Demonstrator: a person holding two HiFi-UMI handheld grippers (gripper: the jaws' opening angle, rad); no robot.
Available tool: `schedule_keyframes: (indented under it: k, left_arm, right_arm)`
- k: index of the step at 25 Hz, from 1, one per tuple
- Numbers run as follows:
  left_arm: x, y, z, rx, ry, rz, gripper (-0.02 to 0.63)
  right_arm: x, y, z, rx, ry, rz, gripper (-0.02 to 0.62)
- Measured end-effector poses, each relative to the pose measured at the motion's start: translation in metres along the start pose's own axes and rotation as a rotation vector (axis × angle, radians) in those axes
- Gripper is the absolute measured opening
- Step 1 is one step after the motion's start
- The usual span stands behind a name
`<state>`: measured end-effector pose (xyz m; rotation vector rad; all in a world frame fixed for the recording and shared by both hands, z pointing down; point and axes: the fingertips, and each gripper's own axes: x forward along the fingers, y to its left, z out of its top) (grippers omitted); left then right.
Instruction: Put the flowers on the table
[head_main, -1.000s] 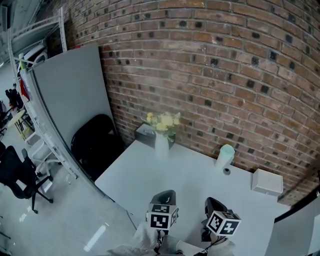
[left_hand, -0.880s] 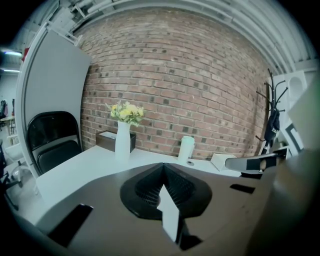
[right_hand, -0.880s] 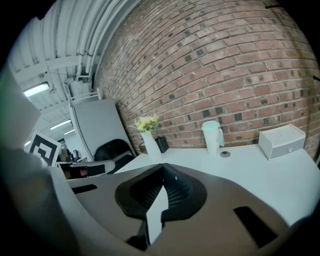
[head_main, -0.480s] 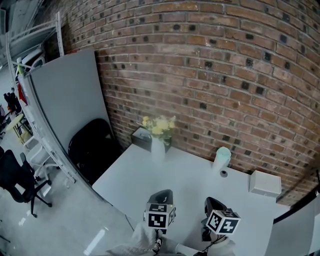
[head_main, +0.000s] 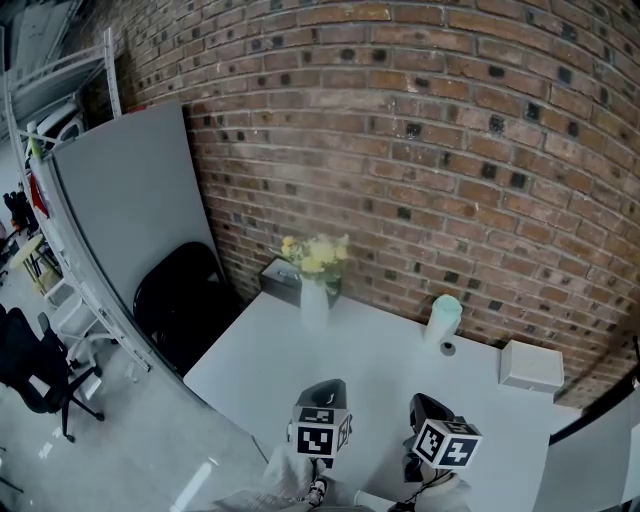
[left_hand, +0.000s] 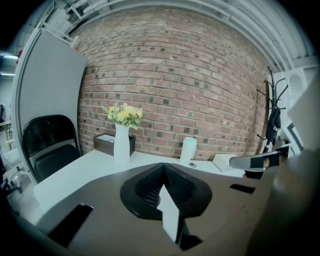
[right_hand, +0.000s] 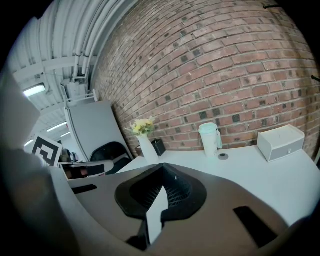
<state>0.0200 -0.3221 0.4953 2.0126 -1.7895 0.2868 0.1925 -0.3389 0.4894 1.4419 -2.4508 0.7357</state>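
A bunch of yellow and white flowers (head_main: 314, 255) stands in a tall white vase (head_main: 316, 300) at the far left of the white table (head_main: 380, 375), close to the brick wall. The flowers (left_hand: 124, 114) show ahead and to the left in the left gripper view, and the flowers (right_hand: 142, 126) show small and far in the right gripper view. My left gripper (head_main: 330, 390) and right gripper (head_main: 428, 405) hover side by side over the table's near edge, well short of the vase. Both are shut with nothing between their jaws, the left gripper (left_hand: 163, 169) and the right gripper (right_hand: 162, 170) alike.
A dark tissue box (head_main: 282, 280) sits behind the vase. A pale green tumbler (head_main: 443, 318) with a small round lid (head_main: 449, 348) beside it and a white box (head_main: 531, 365) stand along the wall. A black chair (head_main: 185, 300) and a grey partition (head_main: 130, 210) are left of the table.
The head view has drifted a little, so the vase and table sit slightly lower and further left in it. Both grippers hold their places and stay shut.
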Motion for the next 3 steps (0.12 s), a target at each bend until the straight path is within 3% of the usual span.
schedule_keyframes:
  k: [3]
  left_arm:
    - [0.0005, 0.0040, 0.0015, -0.003, 0.000, 0.000, 0.009]
  right_arm:
    - [0.0028, 0.0026, 0.0005, -0.001, 0.001, -0.002, 0.023]
